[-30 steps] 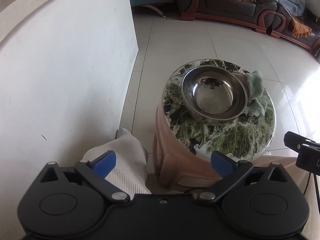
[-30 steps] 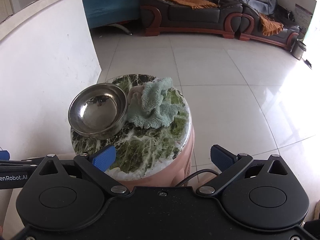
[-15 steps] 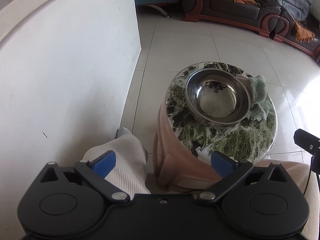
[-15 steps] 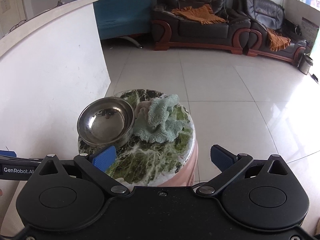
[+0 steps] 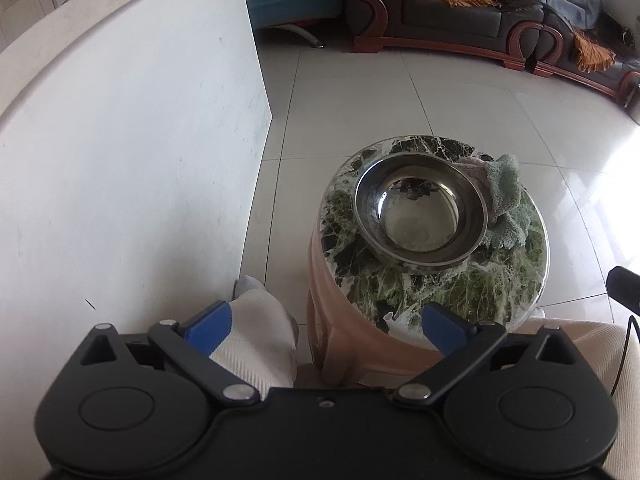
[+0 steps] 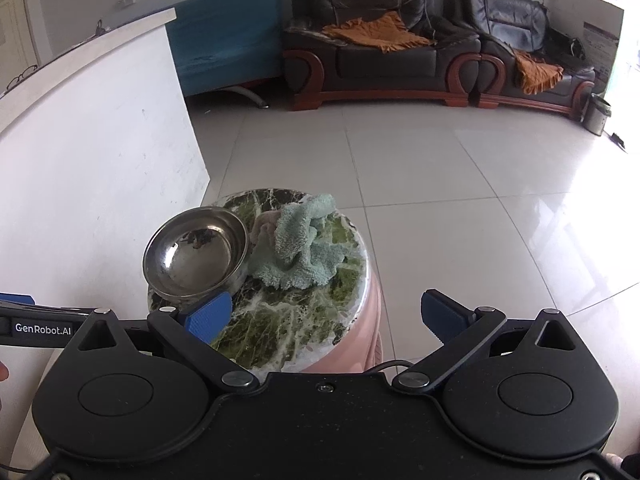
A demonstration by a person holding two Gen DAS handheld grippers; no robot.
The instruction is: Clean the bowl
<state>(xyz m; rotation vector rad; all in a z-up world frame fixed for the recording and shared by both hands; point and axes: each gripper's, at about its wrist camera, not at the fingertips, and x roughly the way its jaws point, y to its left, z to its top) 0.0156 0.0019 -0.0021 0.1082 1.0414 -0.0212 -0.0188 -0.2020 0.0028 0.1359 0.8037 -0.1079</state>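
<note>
Steel bowl (image 5: 421, 217) on marble stool top (image 6: 280, 320), green cloth (image 6: 304, 248) touching its rim; both grippers, left (image 5: 326, 326) and right (image 6: 326, 318), wide open, empty, back; next likely: grasping cloth, steadying bowl.

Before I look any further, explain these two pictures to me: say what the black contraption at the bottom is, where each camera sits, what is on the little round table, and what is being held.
No robot arm here: a person holds a hand-held two-finger gripper in each hand. Each carries a wide-angle camera looking forward along its blue-tipped fingers, so the black shape at the bottom is the tool itself. One picture comes from the left gripper, the other from the right gripper. Both stand open and hold nothing.

Ahead is a small round stool with a green marble-patterned top. On it sit a steel bowl and, touching its side, a crumpled green cloth. The bowl looks empty. The pale fabric in the left view is the person's trousers.
</note>
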